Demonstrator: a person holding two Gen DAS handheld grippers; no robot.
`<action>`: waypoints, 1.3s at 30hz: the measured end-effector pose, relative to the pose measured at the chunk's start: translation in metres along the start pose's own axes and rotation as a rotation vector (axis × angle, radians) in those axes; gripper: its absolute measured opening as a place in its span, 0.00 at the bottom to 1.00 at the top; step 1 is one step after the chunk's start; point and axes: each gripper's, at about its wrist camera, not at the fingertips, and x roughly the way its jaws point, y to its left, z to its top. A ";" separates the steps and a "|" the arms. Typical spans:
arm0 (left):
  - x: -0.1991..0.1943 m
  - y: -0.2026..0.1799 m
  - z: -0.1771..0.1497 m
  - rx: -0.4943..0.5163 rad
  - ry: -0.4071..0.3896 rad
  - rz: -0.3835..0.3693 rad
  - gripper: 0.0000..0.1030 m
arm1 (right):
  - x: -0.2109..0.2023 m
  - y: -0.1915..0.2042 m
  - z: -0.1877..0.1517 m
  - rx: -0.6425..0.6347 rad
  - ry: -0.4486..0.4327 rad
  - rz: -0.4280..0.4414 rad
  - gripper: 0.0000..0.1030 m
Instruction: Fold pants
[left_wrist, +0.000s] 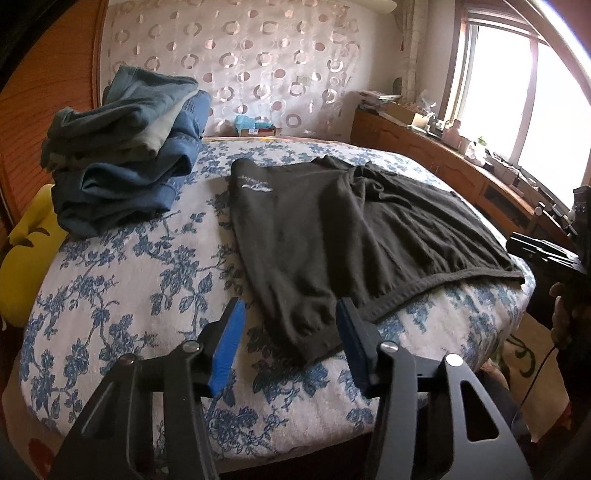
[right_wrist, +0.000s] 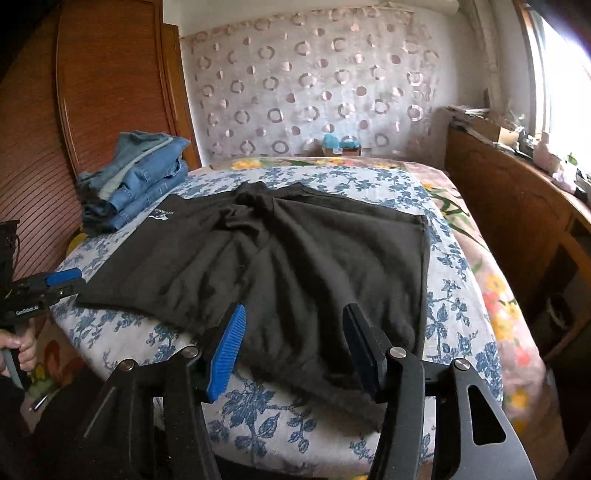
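Dark brown pants (left_wrist: 332, 229) lie spread flat on the blue-flowered bed cover (left_wrist: 129, 277), with a small white logo toward the far left corner. My left gripper (left_wrist: 291, 302) is open just above the near left corner of the pants, the hem showing between its blue pads without touching them. In the right wrist view the pants (right_wrist: 295, 251) fill the middle of the bed. My right gripper (right_wrist: 296, 308) is open over their near edge, cloth beneath the gap and nothing pinched. The left gripper (right_wrist: 62, 278) shows at the left edge, held by a hand (right_wrist: 20, 347).
A pile of folded jeans and blue clothes (left_wrist: 122, 155) sits at the far left of the bed (right_wrist: 450, 306). A yellow cushion (left_wrist: 26, 258) lies beside it. A cluttered wooden cabinet (right_wrist: 517, 221) runs along the right under the window. A small box (left_wrist: 255, 127) stands at the head.
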 end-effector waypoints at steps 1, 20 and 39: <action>0.001 0.001 -0.002 -0.001 0.005 0.002 0.50 | 0.001 0.000 -0.001 -0.001 0.004 0.001 0.58; 0.011 -0.017 -0.001 0.040 0.056 0.026 0.07 | -0.008 0.007 -0.014 -0.001 -0.013 0.012 0.59; 0.000 -0.094 0.066 0.178 -0.023 -0.112 0.04 | -0.012 -0.011 -0.022 0.063 -0.021 -0.016 0.59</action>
